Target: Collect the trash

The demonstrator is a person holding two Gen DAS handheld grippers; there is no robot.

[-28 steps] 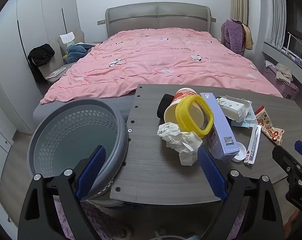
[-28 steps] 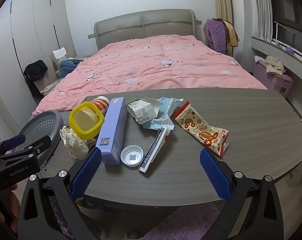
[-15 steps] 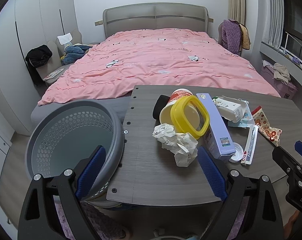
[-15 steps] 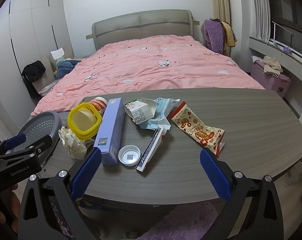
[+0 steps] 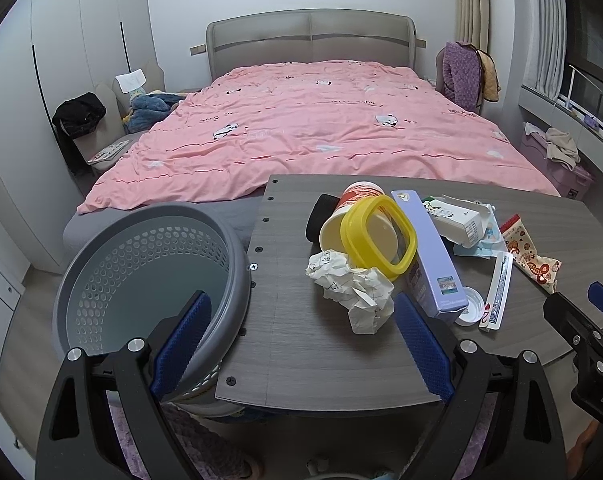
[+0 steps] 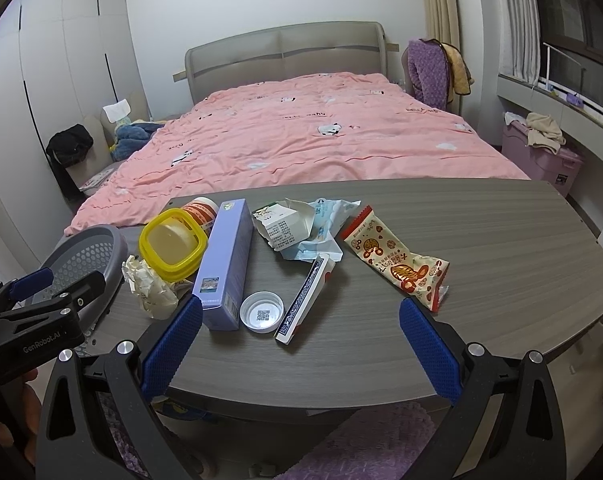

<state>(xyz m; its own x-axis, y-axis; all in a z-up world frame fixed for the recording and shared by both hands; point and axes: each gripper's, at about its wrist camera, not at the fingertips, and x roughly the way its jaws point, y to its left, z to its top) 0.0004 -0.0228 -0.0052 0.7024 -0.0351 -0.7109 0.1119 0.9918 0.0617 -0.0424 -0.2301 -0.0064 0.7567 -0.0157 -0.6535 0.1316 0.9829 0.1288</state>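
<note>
Trash lies on the grey table (image 5: pixel 321 364): a crumpled paper ball (image 5: pixel 353 286), a yellow-lidded cup (image 5: pixel 375 236), a lilac box (image 5: pixel 427 256), a white cap (image 6: pixel 261 312), a card pack (image 6: pixel 307 298), a torn white carton (image 6: pixel 283 226) and a red snack wrapper (image 6: pixel 397 262). A grey perforated basket (image 5: pixel 141 276) stands at the table's left end. My left gripper (image 5: pixel 301 340) is open and empty, near the table's front edge before the paper ball. My right gripper (image 6: pixel 299 348) is open and empty, at the front edge before the cap.
A pink bed (image 5: pixel 321 128) lies beyond the table. A chair with clothes (image 5: pixel 101 120) stands at the left, a lilac bin (image 6: pixel 541 156) at the right. A purple rug (image 6: pixel 381 440) lies under the table.
Both grippers have drifted a little to the right and slightly nearer the table. Both stay open. Nothing on the table has moved.
</note>
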